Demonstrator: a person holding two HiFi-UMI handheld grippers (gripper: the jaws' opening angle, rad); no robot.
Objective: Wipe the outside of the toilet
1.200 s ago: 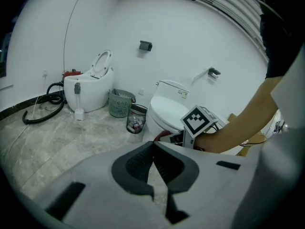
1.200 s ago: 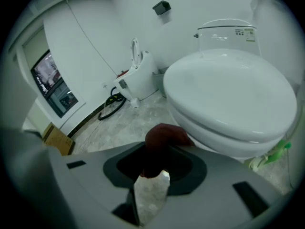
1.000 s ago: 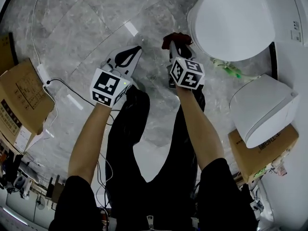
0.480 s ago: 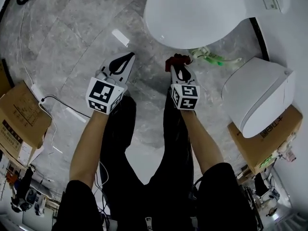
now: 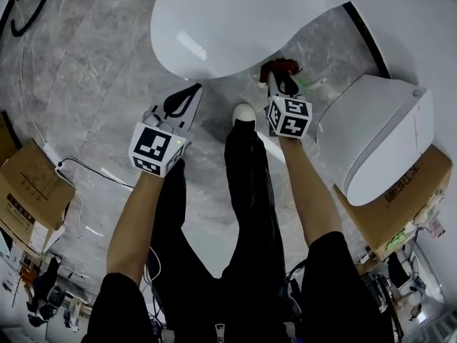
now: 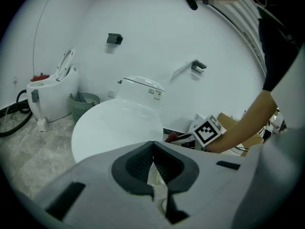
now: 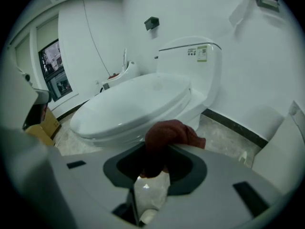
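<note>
Jaws of the right gripper (image 7: 153, 152) grip a dark red cloth (image 7: 167, 133), which bunches out past their tips. Jaws of the left gripper (image 6: 152, 149) are pressed together with nothing between them. The white toilet (image 5: 228, 20) stands on the grey floor (image 5: 93, 70) on the far side of both grippers, with its lid down. The cloth is close to its right lower side, but I cannot tell whether it touches. A second white toilet (image 5: 378, 145) lies at the right, beside a cardboard box (image 5: 403, 206).
</note>
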